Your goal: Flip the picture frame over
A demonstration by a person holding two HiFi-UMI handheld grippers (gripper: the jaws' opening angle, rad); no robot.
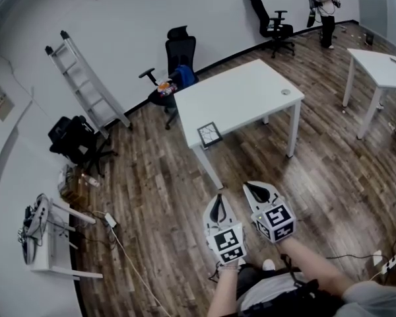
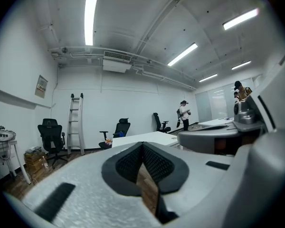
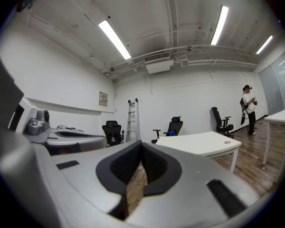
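Observation:
A small dark picture frame [image 1: 209, 135] lies flat near the front corner of a white table [image 1: 251, 91]. Both grippers hang in the air over the wood floor, well short of the table. My left gripper [image 1: 218, 204] is shut with nothing between its pads [image 2: 143, 161]. To its right, my right gripper [image 1: 257, 191] is also shut and empty, its pads [image 3: 141, 161] meeting at the tips. The white table [image 2: 142, 137] shows ahead in the left gripper view, and the white table [image 3: 199, 144] also shows in the right gripper view; the frame is not visible in either.
A black office chair [image 1: 175, 65] with a blue item stands behind the table. A ladder [image 1: 86, 81] leans on the wall, left. Another chair [image 1: 76, 140], a side table [image 1: 49, 236] and floor cables [image 1: 119, 243] are at left. A second white table [image 1: 383, 68] and a person [image 1: 326, 8] are far right.

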